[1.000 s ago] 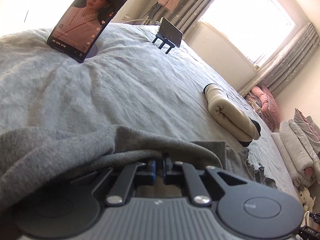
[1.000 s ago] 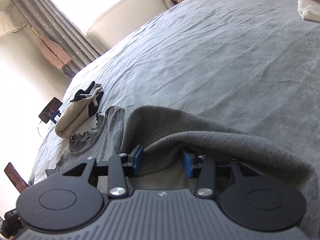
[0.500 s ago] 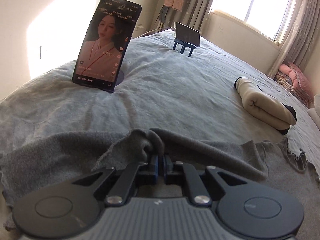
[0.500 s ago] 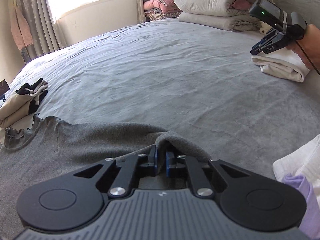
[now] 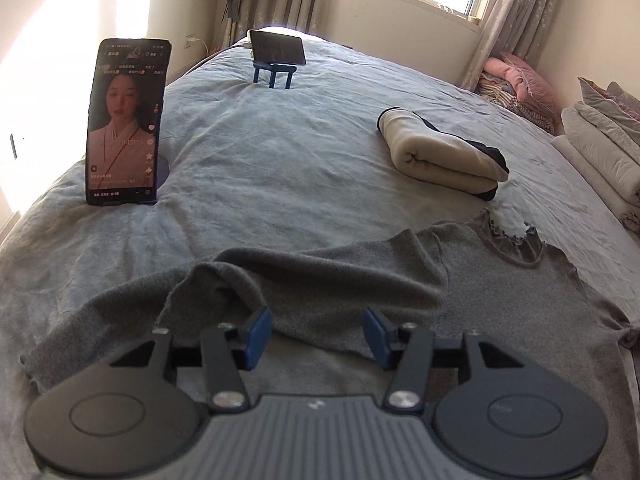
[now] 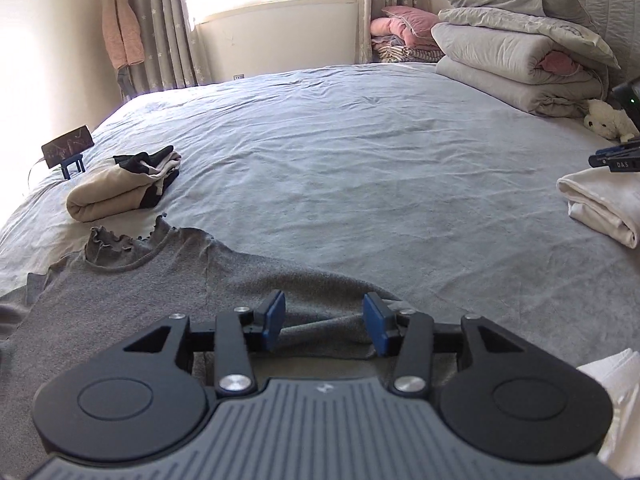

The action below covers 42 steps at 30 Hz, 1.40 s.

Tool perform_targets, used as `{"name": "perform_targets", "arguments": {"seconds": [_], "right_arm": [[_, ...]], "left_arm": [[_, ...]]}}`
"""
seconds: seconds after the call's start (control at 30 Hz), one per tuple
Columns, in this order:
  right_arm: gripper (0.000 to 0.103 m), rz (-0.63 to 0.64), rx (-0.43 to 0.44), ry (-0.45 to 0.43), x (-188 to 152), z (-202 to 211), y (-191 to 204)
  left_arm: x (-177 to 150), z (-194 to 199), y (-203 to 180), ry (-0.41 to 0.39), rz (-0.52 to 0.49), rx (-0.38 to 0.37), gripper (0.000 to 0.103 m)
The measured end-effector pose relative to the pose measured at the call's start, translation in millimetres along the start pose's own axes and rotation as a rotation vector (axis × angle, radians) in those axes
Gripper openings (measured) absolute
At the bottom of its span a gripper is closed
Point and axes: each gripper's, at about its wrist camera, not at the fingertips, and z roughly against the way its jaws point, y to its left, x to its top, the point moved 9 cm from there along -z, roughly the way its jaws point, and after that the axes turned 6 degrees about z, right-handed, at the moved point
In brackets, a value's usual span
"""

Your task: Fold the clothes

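Observation:
A grey knit top [image 5: 500,296] with a frilled collar lies spread on the grey bed [image 5: 280,152]. Its left sleeve is folded in over the body. My left gripper [image 5: 316,332] is open, its blue pads to either side of the folded sleeve. In the right wrist view the same top [image 6: 132,288] lies at lower left, collar toward the far side. My right gripper [image 6: 324,322] is open, with a fold of the right sleeve lying loose between its pads.
A rolled cream garment [image 5: 436,156] lies beyond the top. A phone [image 5: 124,120] stands at left, another on a blue stand [image 5: 276,52] farther back. Folded white cloth [image 6: 604,204] lies at right. Stacked quilts [image 6: 516,48] and a plush toy [image 6: 608,120] sit by the headboard.
Both grippers, shut on the sleeves half a second ago, have opened and let the grey fabric go. Both have lifted and pulled back, so the top now lies flat with its sleeves folded in.

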Motion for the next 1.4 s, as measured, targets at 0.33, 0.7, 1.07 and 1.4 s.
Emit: {"name": "perform_targets", "arguments": {"seconds": [0.33, 0.7, 1.07, 1.4], "right_arm": [[0.048, 0.127, 0.108, 0.033, 10, -68, 65], [0.048, 0.147, 0.117, 0.005, 28, -129, 81], [0.005, 0.289, 0.011, -0.132, 38, -119, 96], [0.030, 0.311, -0.026, -0.046, 32, -127, 103]], "left_arm": [[22, -75, -59, -0.038, -0.103, -0.098, 0.062], [30, -139, -101, -0.050, -0.215, -0.143, 0.053], [36, -128, -115, -0.213, -0.360, -0.087, 0.004], [36, -136, -105, -0.160, -0.338, -0.017, 0.042]]}}
